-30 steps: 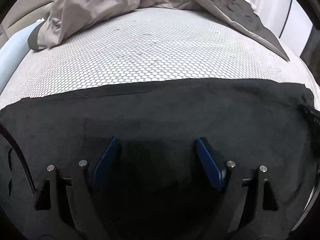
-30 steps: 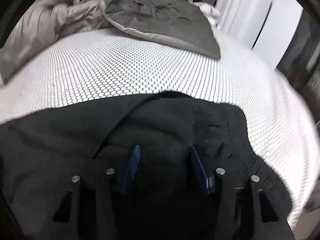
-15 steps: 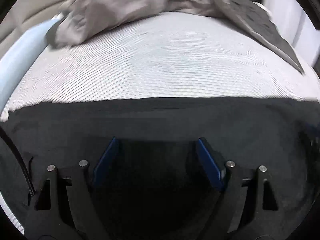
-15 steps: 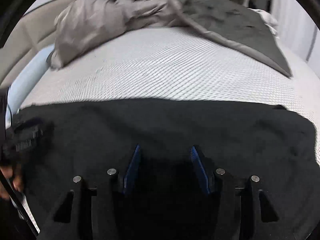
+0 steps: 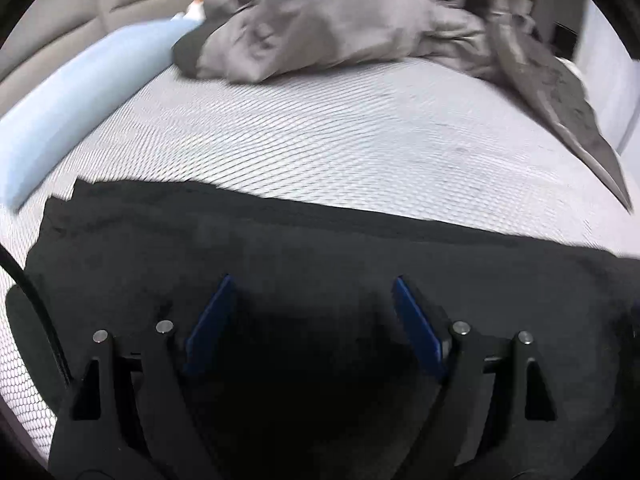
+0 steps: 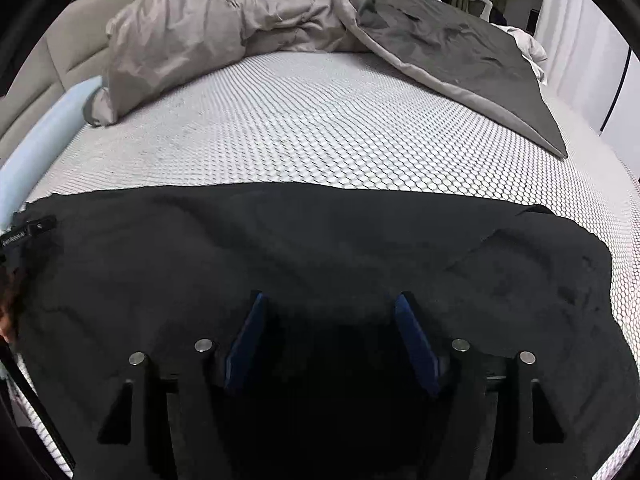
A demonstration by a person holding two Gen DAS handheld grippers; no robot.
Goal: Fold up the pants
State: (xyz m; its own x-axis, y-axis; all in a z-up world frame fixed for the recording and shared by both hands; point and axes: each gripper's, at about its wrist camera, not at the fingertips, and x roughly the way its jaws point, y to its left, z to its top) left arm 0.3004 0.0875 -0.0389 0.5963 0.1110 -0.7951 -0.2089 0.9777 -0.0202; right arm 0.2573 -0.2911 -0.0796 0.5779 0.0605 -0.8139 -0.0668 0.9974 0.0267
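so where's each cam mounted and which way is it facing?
Left wrist: on the left gripper, angled down across the black pants toward the grey duvet; both blue-padded fingers show.
Right wrist: on the right gripper, same heading; its fingers are opening, nothing gripped.
Shared: pants, honeycomb mattress, duvet.

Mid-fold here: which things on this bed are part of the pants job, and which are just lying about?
Part of the job:
- black pants, spread flat across the near mattress
- left tool, open above the pants
- right tool, jaws opening, nothing pinched between them

Just lying about:
- crumpled grey duvet
- pale blue pillow
- honeycomb-patterned mattress, the work surface
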